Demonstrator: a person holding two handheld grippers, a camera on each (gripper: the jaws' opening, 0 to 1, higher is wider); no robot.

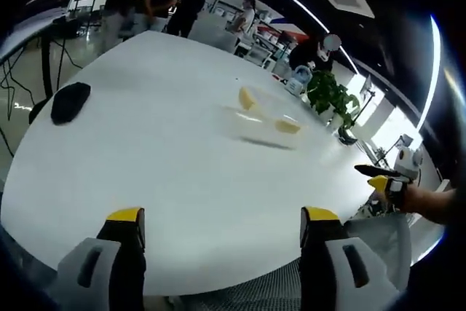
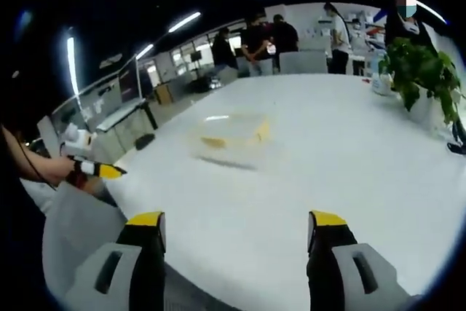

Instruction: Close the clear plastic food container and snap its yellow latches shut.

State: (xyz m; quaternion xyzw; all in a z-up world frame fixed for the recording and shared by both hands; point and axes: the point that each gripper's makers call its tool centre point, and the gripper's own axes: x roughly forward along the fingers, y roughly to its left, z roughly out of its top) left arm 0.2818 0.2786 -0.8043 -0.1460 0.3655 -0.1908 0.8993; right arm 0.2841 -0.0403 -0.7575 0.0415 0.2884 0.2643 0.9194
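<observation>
Spreading across both views, a large white table [image 1: 145, 151] sits in an open office with people and a potted plant [image 2: 422, 74] beyond. Mid-table, well clear of both grippers, rests the clear container [image 1: 266, 123] with yellow latches [image 1: 247, 97]. Left gripper [image 1: 222, 227] and right gripper [image 2: 237, 231] hold jaws spread, empty; pressing one latch could skid the light box away.

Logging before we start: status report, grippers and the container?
Left gripper and right gripper open, off the table. Clear container untouched mid-table. Path clear.
</observation>
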